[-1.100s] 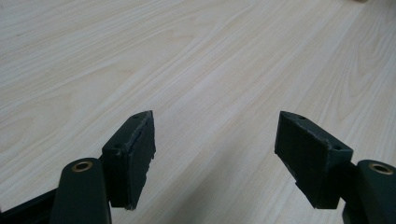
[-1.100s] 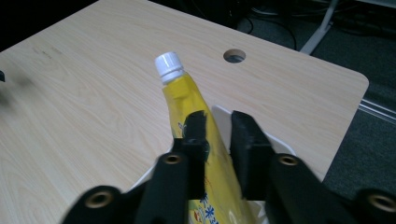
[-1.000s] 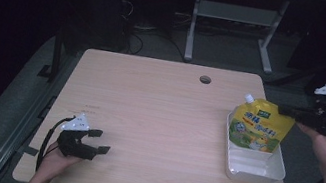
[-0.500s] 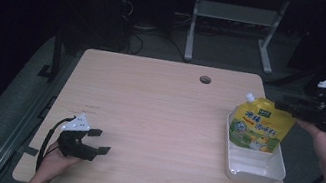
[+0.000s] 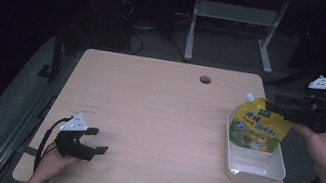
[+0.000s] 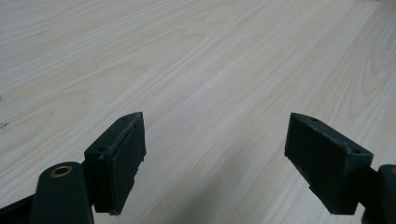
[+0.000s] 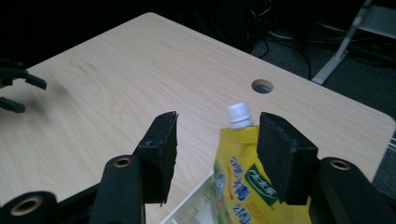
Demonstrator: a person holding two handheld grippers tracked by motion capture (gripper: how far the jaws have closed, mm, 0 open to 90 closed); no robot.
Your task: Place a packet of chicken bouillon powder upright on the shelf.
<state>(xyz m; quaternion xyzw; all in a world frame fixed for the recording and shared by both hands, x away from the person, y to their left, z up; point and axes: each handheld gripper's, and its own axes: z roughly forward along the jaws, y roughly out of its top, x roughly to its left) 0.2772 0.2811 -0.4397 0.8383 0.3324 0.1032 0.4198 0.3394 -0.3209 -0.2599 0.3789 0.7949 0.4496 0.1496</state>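
Standing upright in the white rectangular plastic tray (image 5: 253, 164) near the desk's right edge, the yellow spouted drink pouch (image 5: 258, 124) with a white screw cap appears already placed, its top leaning on the tray's far wall. The right gripper (image 5: 276, 105) is held just beside the pouch's top; its jaws have just been opening and are parted, gripping nothing. What is left is judged to be withdrawal only. The left gripper (image 5: 94, 140) is rested near the desk's front left corner, jaws apart and empty. Blue characters and a green label are printed on the pouch, too small to be read.
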